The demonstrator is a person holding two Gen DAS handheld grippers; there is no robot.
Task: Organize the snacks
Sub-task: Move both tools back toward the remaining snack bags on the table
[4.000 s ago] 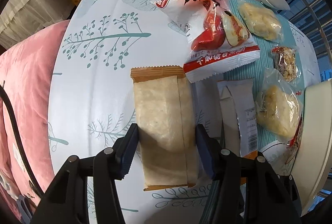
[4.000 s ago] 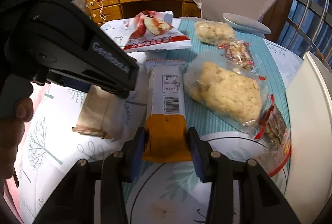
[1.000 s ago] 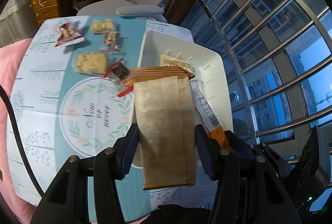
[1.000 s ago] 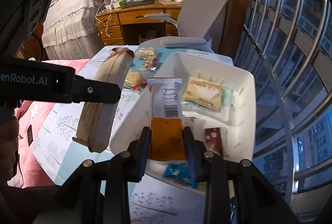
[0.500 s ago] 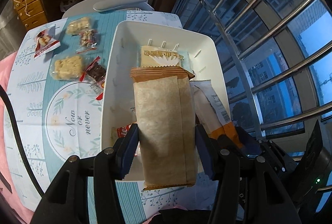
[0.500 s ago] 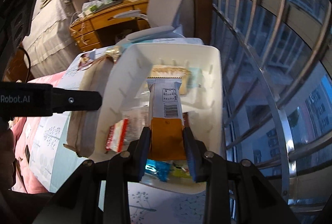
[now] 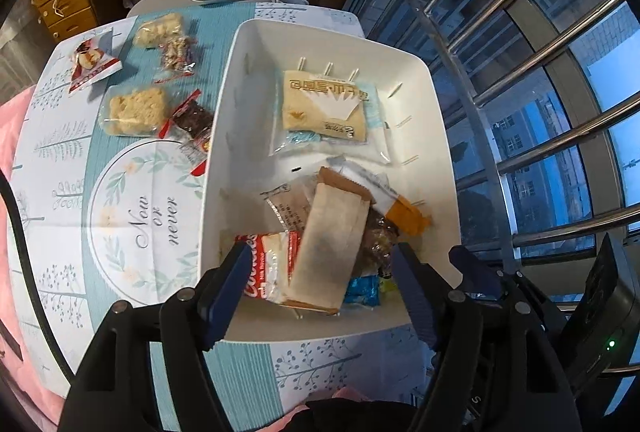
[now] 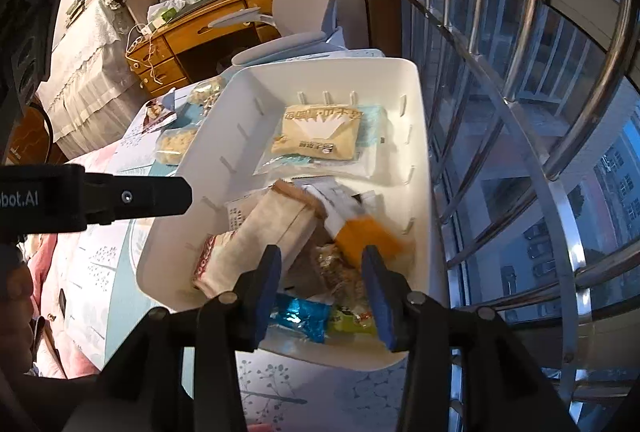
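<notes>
A: Largest first. A table point(image 7: 132, 216) under a blue-and-white printed cloth is seen, with a white bin point(image 7: 424, 92) set on its window-side part; the bin's far wall point(image 8: 340, 72) is also shown in the right wrist view

B: Noted. Bin contents?

A: A large pale biscuit pack point(image 7: 324, 108) is laid flat at the far end. Nearer, a tan paper-wrapped bar point(image 7: 332, 244) is seen tilted across a pile of wrappers, blurred; it is touched by neither finger pair. Beside it a white-and-orange bar point(image 7: 396, 208) is lodged against the right wall, also blurred. A red-and-white pack point(image 7: 264, 264) and a blue foil piece point(image 7: 362, 290) are partly buried at the near end

B: And the claws?

A: The left gripper point(image 7: 320, 292) is held over the near rim, jaws spread wide, nothing between them. The right gripper point(image 8: 320, 296) is likewise parted and empty, above the same end; the orange bar end point(image 8: 368, 236) is seen just past its fingers point(image 8: 266, 284)

B: Outside the bin?

A: On the cloth, left of the bin, five packets are left: two clear packs of pale rice cake point(image 7: 136, 108), a red-and-white pouch point(image 7: 94, 66), a small nut packet point(image 7: 178, 56), and a dark red-ended bar point(image 7: 192, 120) touching the bin wall
</notes>
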